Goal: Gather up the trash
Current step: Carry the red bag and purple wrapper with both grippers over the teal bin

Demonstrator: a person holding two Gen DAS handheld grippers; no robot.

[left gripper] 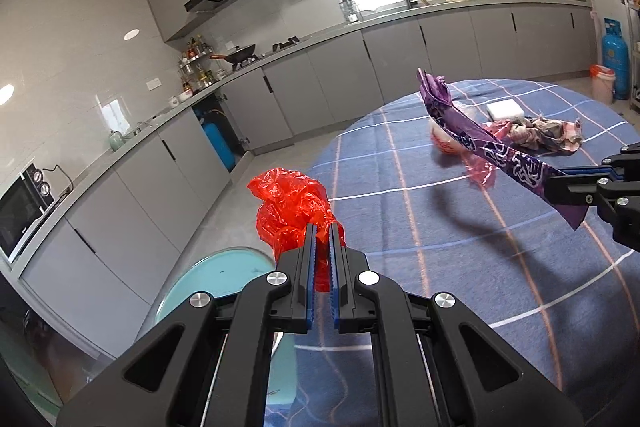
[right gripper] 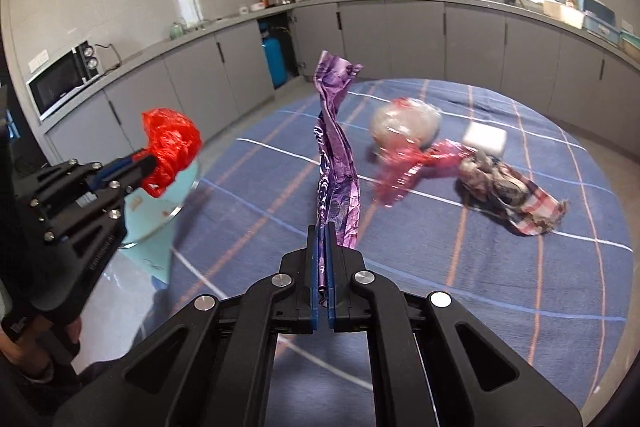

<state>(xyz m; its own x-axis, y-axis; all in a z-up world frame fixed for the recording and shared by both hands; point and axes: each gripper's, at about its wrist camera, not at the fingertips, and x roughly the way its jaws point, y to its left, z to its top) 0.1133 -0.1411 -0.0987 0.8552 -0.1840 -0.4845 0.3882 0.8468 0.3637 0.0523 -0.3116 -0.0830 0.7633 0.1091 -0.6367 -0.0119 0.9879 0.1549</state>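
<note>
My left gripper (left gripper: pixel 322 231) is shut on a crumpled red plastic bag (left gripper: pixel 290 205), held in the air past the table's left edge. From the right wrist view that bag (right gripper: pixel 173 143) bulges out of the left gripper (right gripper: pixel 146 163). My right gripper (right gripper: pixel 321 231) is shut on a long purple wrapper (right gripper: pixel 334 147), lifted off the blue checked tablecloth (right gripper: pixel 500 267). In the left wrist view the purple wrapper (left gripper: pixel 472 131) stretches up and left from the right gripper (left gripper: pixel 560 175).
Farther back on the cloth lie a clear bag with a pink plastic piece (right gripper: pixel 404 131), a white block (right gripper: pixel 485 139) and a crumpled checked rag (right gripper: pixel 508 191). A light-blue stool (left gripper: pixel 216 279) stands beside the table on the left. Grey kitchen cabinets (left gripper: pixel 320 83) line the walls.
</note>
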